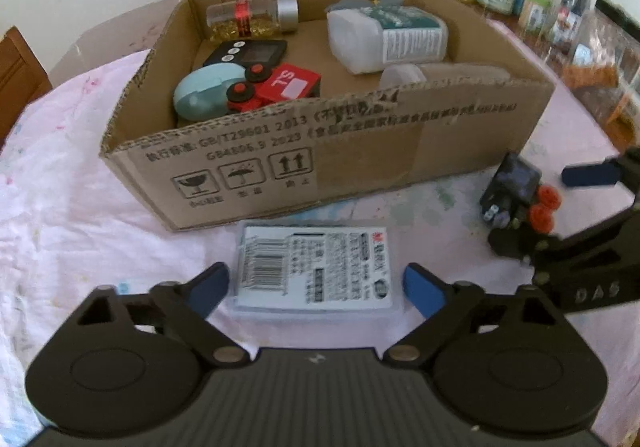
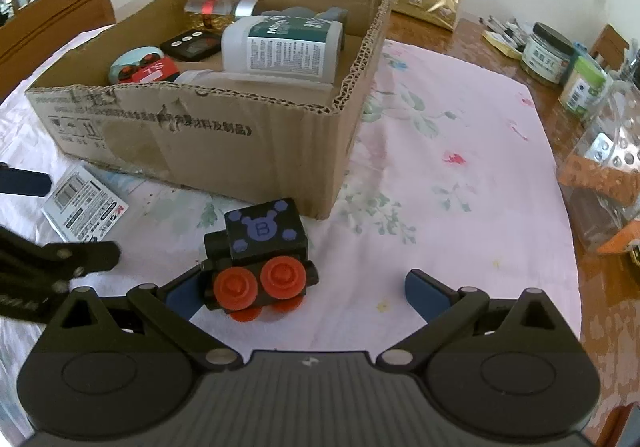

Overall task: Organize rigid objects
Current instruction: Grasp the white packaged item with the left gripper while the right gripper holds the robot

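- The left gripper point(image 1: 316, 287) points steeply downward, its blue-padded fingers point(image 1: 422, 289) spread wide apart, pads pressing on nothing.
- The right gripper point(image 2: 304, 297) tilts down at much the same angle, jaws parted wide, nothing clamped.
- The two grippers stand near each other, side by side.

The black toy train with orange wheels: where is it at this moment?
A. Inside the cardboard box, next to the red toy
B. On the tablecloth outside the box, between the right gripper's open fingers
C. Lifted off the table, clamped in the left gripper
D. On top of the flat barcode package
B. The black toy train sits on the tablecloth in front of the cardboard box, between the spread fingers of the right gripper.
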`<action>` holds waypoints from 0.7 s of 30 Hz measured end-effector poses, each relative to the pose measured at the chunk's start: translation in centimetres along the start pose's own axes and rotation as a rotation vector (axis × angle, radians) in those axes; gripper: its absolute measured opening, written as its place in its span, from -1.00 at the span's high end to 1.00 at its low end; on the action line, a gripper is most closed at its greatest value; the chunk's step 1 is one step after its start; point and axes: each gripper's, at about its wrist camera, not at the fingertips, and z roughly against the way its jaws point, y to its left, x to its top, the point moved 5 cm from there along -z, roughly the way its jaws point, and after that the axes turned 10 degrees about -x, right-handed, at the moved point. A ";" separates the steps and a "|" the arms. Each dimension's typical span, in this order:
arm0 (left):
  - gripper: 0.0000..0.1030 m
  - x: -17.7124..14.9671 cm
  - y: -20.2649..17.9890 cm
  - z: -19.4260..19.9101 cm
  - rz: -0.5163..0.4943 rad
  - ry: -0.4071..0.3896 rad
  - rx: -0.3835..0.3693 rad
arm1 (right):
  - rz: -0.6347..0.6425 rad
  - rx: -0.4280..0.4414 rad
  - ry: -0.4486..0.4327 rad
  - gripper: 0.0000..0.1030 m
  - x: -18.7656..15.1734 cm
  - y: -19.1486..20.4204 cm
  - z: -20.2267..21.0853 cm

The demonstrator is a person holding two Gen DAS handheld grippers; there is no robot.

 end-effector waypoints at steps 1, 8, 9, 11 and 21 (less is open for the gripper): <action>-0.76 0.1 0.0 -0.1 0.011 0.000 0.001 | 0.002 0.002 -0.004 -1.00 -0.1 0.0 0.0; -0.75 -0.1 0.8 0.2 0.028 0.003 0.023 | 0.015 0.011 0.020 -1.00 0.3 0.1 -0.1; -0.75 -0.3 1.2 0.3 0.036 0.004 0.029 | 0.026 0.019 0.026 -1.00 0.5 0.3 -0.1; -0.75 -0.5 2.1 0.6 0.051 0.004 0.038 | 0.062 0.031 0.024 -1.00 0.9 1.0 -0.2; -0.76 -0.9 3.1 0.9 0.068 -0.006 0.039 | 0.207 0.056 0.016 -0.31 2.8 3.7 0.6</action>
